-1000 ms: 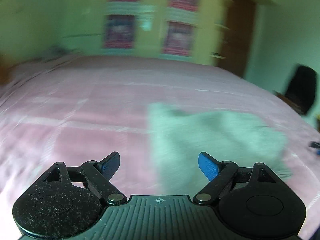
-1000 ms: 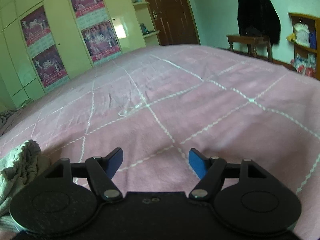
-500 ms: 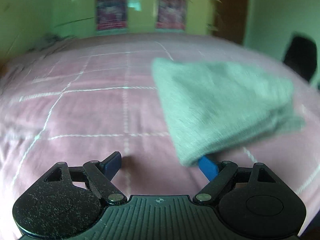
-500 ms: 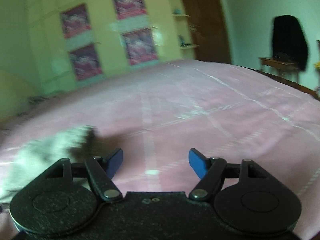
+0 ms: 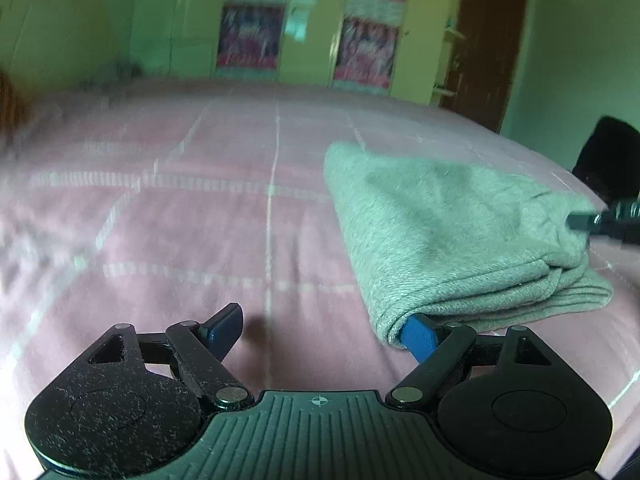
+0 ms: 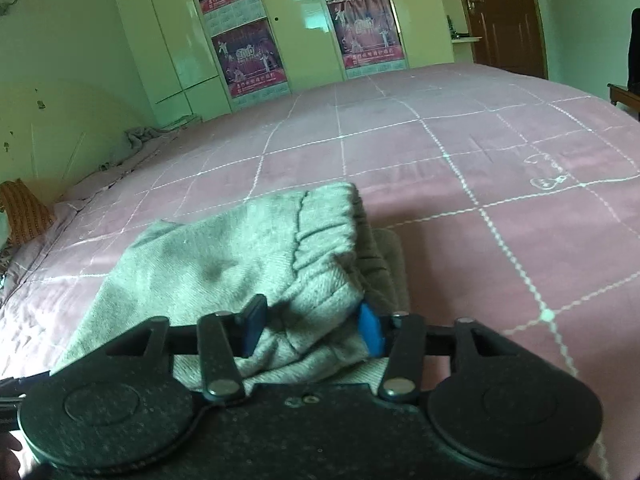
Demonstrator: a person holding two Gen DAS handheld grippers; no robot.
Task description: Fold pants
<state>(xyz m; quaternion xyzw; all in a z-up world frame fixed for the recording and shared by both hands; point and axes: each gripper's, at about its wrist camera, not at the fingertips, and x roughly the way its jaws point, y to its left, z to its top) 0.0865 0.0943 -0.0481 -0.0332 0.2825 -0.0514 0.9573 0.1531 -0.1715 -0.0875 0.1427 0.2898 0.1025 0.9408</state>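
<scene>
The grey pants [image 5: 448, 224] lie folded in a thick stack on the pink checked bedspread [image 5: 180, 220]. My left gripper [image 5: 320, 324] is open; its right fingertip [image 5: 418, 334] is tucked under the near left corner of the stack, its left fingertip over bare bedspread. In the right wrist view the pants [image 6: 240, 248] fill the lower middle. My right gripper [image 6: 310, 330] is partly closed, with a bunched fold of the grey cloth between its blue fingers. The right gripper's tip also shows at the left wrist view's right edge [image 5: 600, 222].
Yellow-green wardrobe doors with posters [image 6: 244, 52] stand beyond the bed. A brown door [image 6: 504, 16] is at the back right. Rumpled cloth [image 6: 140, 136] lies at the bed's far left corner. A dark garment [image 5: 604, 152] hangs at the right.
My right gripper swung left onto the pants and narrowed around a fold of them. My left gripper came down to the stack's near corner, its right finger sliding under it.
</scene>
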